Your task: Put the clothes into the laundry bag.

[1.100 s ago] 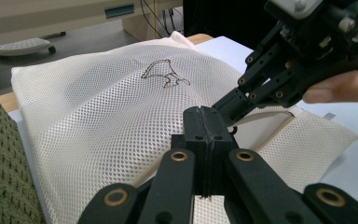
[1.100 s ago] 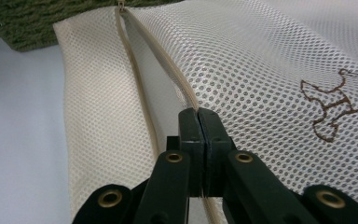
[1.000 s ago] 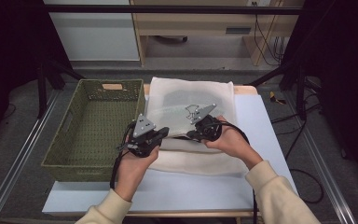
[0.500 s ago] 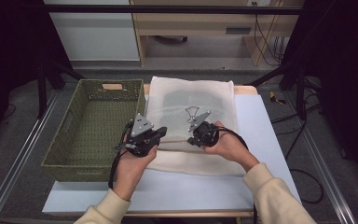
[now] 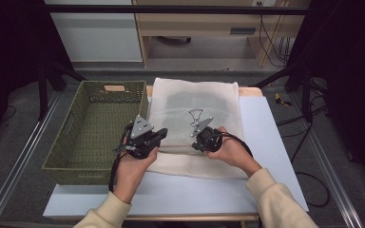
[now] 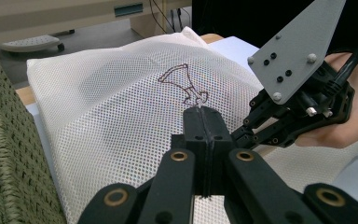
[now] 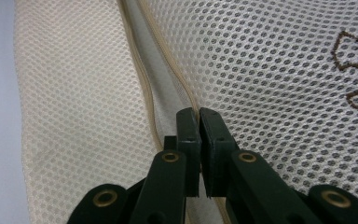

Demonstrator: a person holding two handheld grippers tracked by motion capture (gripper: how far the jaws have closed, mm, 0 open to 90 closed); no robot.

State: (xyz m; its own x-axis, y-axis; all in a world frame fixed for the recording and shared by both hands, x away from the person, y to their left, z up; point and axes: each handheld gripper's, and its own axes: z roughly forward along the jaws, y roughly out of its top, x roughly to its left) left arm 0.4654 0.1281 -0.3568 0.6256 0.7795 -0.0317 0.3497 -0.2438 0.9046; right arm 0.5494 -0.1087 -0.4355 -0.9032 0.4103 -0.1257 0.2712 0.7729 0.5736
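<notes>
High view: white mesh laundry bag (image 5: 197,102) lies flat on the table (image 5: 266,142), just right of the green woven basket (image 5: 95,123). Left gripper (image 5: 158,136) sits at the bag's left edge, near the basket's right wall, jaws pointing across the bag. Right gripper (image 5: 198,141) sits on the bag's near half, a bit right of centre, tips down on the fabric. Both hands come in from the near edge, cream sleeves.

Left gripper view: jaws pressed together, a small bit of white caught at the tips (image 6: 199,108), looks like mesh or a zip tab, can't tell which. Bag is honeycomb mesh w/ a brown stitched outline (image 6: 182,84) on top, puffed a little. Right gripper (image 6: 256,122) just beside the left one's tips, grey three-cornered plate on top. Basket weave is coarse, ropey, at the left edge.

Right gripper view: jaws nearly together, a thin gap btwn them, tips (image 7: 199,114) on the beige zip seam (image 7: 144,79) running down the bag. Whether they pinch the seam, can't tell. Mesh holes round, fine; brown stitching off to the right.
</notes>
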